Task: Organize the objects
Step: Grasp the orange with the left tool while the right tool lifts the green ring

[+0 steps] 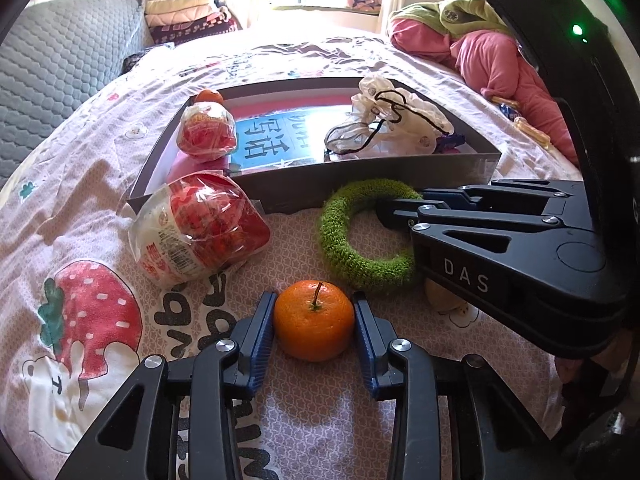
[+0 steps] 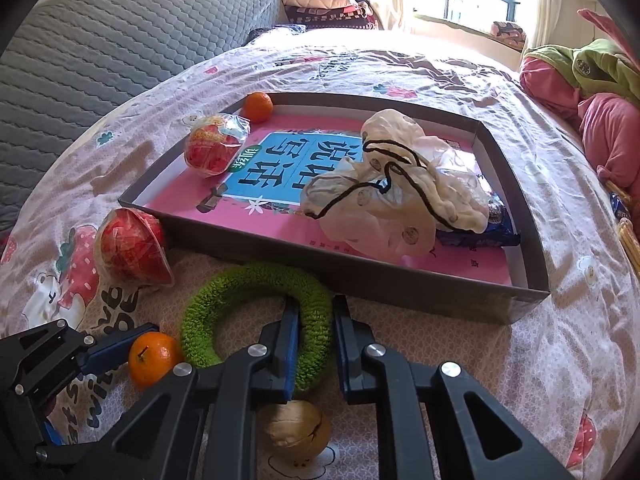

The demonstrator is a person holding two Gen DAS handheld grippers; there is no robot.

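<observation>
Left gripper (image 1: 314, 322) clenches mandarin (image 1: 314, 320); right gripper (image 2: 315, 344) pinches green ring (image 2: 256, 312). Lift both straight up, clear box (image 2: 400, 280) wall, then release inside.

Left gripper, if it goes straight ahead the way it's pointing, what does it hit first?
The orange, already between the left gripper's fingers. Past it lies the green ring, probably next, then the box.

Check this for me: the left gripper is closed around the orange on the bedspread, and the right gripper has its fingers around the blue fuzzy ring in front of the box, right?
Only the colour is wrong. The fuzzy ring is green, not blue, as the right wrist view shows. The rest stands: the left gripper is closed around the orange, and the right gripper has its fingers around the ring, in front of the box.
</observation>
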